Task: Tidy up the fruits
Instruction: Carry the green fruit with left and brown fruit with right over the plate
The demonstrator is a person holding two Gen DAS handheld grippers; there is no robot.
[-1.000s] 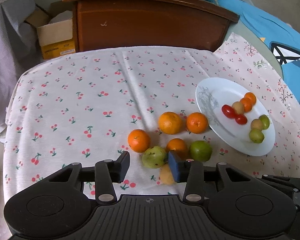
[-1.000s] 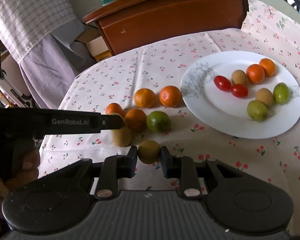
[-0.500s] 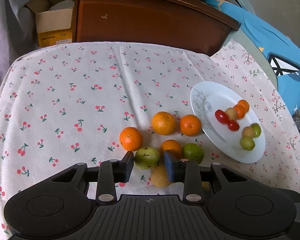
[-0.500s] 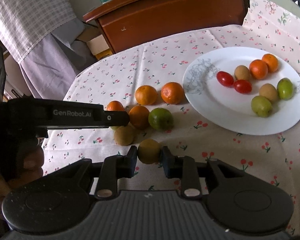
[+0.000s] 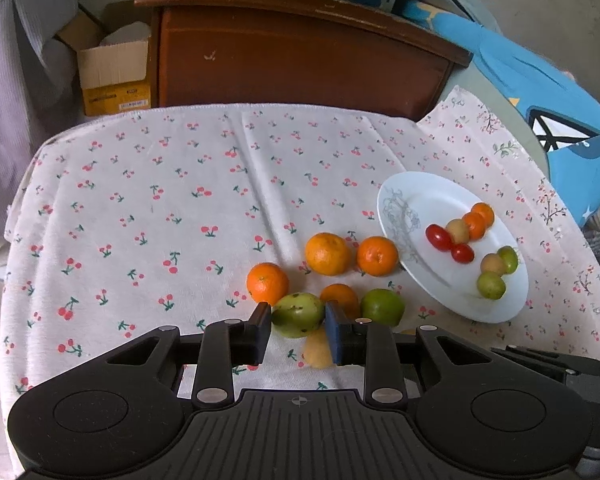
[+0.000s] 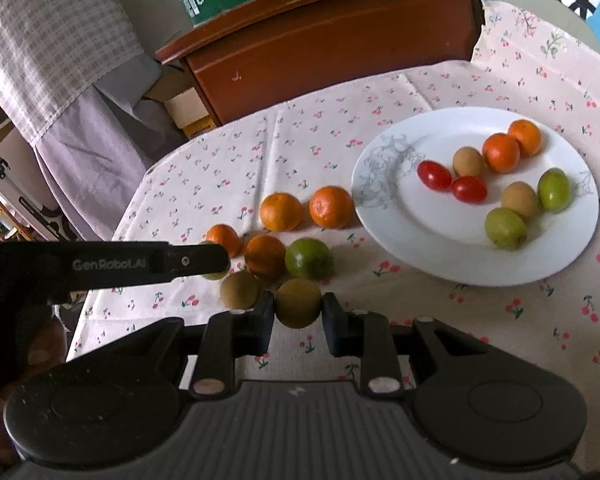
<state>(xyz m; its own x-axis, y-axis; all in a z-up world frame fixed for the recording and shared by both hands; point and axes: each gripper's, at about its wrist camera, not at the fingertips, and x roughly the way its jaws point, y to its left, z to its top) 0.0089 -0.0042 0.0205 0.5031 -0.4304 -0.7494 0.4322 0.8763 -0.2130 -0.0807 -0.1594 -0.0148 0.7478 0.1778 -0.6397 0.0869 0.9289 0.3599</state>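
A: Green fruit (image 5: 298, 315) first. It lies on the cherry-print cloth (image 5: 148, 216), right between the fingers of the left gripper (image 5: 298, 326) — its long axis runs across, tip to tip, from one pad to the other.

B: Pads on it yet?

A: The jaws are closing, and both pads look to be touching its ends. So the grip takes it lengthwise, not across the narrow waist — I judge that could slip.

B: And the other hand?

A: Right gripper (image 6: 299, 312) is clamped narrow on a round olive-brown fruit (image 6: 299, 307), at the near edge of the cluster.

B: Which one is nearer the plate?

A: The right one. The plate (image 6: 432, 248) sits ahead and to its right, with bare white on the near side. From the left gripper the plate (image 5: 416, 200) lies off to the right, past an orange (image 5: 339, 298) and a green lime (image 5: 382, 307) just beside the fruit.

B: Loose neighbours?

A: A small brown fruit (image 6: 240, 289) lies just beside the right gripper's left finger.
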